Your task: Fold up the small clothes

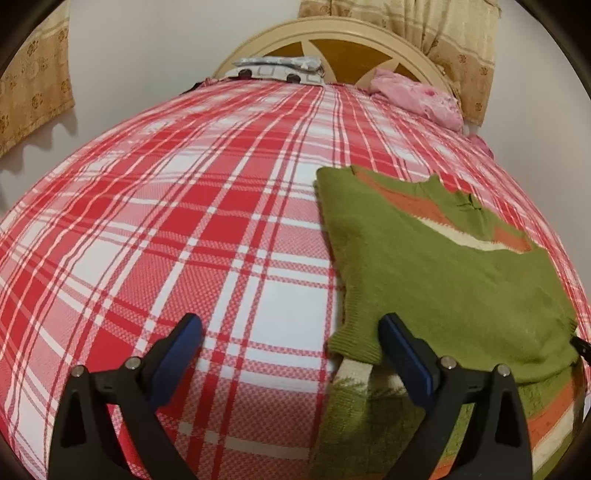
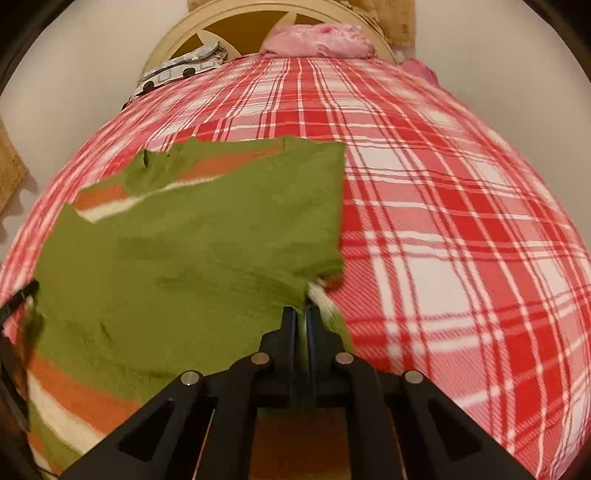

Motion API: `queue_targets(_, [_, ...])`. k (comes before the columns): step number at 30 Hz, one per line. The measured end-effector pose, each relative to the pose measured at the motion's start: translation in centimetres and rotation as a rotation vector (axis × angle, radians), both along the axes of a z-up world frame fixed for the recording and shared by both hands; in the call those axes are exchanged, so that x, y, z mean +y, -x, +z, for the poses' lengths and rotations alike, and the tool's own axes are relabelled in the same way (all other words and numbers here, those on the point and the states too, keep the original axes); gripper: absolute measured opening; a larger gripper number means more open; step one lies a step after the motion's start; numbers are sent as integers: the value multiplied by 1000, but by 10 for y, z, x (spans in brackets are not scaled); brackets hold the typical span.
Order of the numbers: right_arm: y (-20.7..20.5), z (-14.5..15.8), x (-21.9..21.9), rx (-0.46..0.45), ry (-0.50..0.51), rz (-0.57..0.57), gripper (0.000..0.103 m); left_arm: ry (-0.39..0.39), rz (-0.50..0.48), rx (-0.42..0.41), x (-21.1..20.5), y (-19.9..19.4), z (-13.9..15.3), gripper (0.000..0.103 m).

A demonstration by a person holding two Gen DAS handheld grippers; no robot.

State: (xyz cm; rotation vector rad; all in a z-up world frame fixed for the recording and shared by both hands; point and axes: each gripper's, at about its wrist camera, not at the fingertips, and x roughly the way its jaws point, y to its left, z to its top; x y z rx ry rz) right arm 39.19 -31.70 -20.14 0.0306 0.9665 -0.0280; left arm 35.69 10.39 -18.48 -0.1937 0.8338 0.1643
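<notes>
— Where did the sweater point(image 1: 436, 273) lie?

— It lay on the bed point(image 1: 184, 221), on the red and white checked cover, toward the right side as the left wrist camera saw it. It was green with orange and cream stripes, and one part was folded over the rest, so that a plain green panel covered most of the striped knit. A ribbed green cuff sat at the near left corner of that fold.

— And the left gripper point(image 1: 290, 336)?

— Its jaws stood wide apart and held nothing. The left finger hung over bare cover; the right finger point(image 1: 404, 354) lay just at the sweater's ribbed edge, over the cream strip beneath it.

— What of the right gripper point(image 2: 301, 321)?

— It was clenched on the sweater. In the right wrist view the two fingers stood almost together, with only a thin sliver of cloth between the pads, at the near right edge of the garment where a cream strip showed. The picture was blurred there, so which layer it pinched could not be told.

— Anything else on the bed?

— At the far end, against the cream headboard point(image 1: 332, 33), lay a pink cloth point(image 1: 417, 94) on the right and a grey and white patterned thing point(image 1: 277, 68) on the left. Beige curtains point(image 1: 443, 40) hung behind.
</notes>
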Motion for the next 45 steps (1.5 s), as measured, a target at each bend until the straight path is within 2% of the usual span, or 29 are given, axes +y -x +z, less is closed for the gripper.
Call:
queue_targets(4, [7, 22, -1, -52, -20, -31, 7, -27, -6, 10, -5, -1, -1, 99])
queue_targets(7, [5, 35, 23, -88, -33, 59, 7, -33, 0, 26, -5, -4, -3, 103])
queue_targets(9, [-4, 29, 46, -49, -22, 139, 8, -32, 0, 48, -4, -7, -5, 103])
queue_targets(11, [-16, 10, 59, 0, -97, 194, 10, -35, -6, 57, -5, -8, -6, 103])
queue_targets(12, [-19, 3, 60, 18, -108, 190, 17, -35, -5, 55, -5, -7, -6, 103])
queue_targets(15, [-16, -5, 53, -37, -170, 170, 19, -27, -5, 52, -4, -6, -7, 103])
queue_targets(17, [-9, -1, 52, -62, -197, 191, 37, -25, -5, 55, -4, -7, -7, 103])
queue_targets(18, [-7, 3, 55, -73, -184, 200, 61, -26, -6, 56, -5, -7, -7, 103])
queue_targets(19, [-3, 8, 57, -89, -163, 213, 77, -26, -6, 56, -5, -7, -7, 103])
queue_targets(21, [2, 12, 62, -104, -114, 240, 77, -25, -6, 56, -5, -7, -7, 103])
queue_targets(23, [-3, 10, 60, -84, -60, 199, 77, -26, -6, 56, -5, -8, -7, 103])
queue_targets(27, [-10, -5, 53, -35, -89, 185, 77, -36, -8, 83, -6, -11, -9, 103])
queue_targets(34, [10, -7, 57, -59, -29, 203, 78, -42, -11, 70, -7, 6, -6, 103])
queue_targets(36, [9, -7, 54, -61, -39, 198, 78, -52, -11, 73, -8, 5, -5, 103])
queue_targets(41, [15, -5, 49, -62, -33, 175, 78, -148, -47, 12, -26, 23, 8, 103])
queue_targets(43, [20, -4, 48, -76, -24, 176, 78, -162, -78, -38, -32, 32, 15, 103])
queue_targets(45, [23, -5, 43, -70, -34, 162, 78, -176, -95, -43, -36, 35, 16, 103])
